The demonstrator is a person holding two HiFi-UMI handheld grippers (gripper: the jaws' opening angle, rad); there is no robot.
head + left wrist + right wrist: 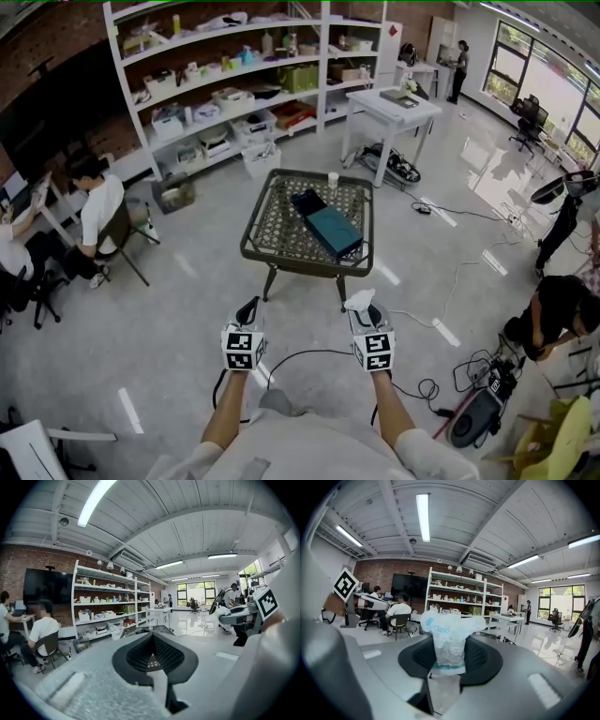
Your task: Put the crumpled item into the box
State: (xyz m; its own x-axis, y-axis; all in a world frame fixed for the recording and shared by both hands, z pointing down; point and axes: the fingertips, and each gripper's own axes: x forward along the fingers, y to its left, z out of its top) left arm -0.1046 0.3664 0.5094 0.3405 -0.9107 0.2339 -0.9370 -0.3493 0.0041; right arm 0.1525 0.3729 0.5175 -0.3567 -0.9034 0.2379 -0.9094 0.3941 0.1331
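Right gripper: closed on crumpled white item, which is held upright between the jaws.
Left gripper: jaws brought together, nothing held.
Teal box: laid on mesh table, well ahead; contents not discernible.
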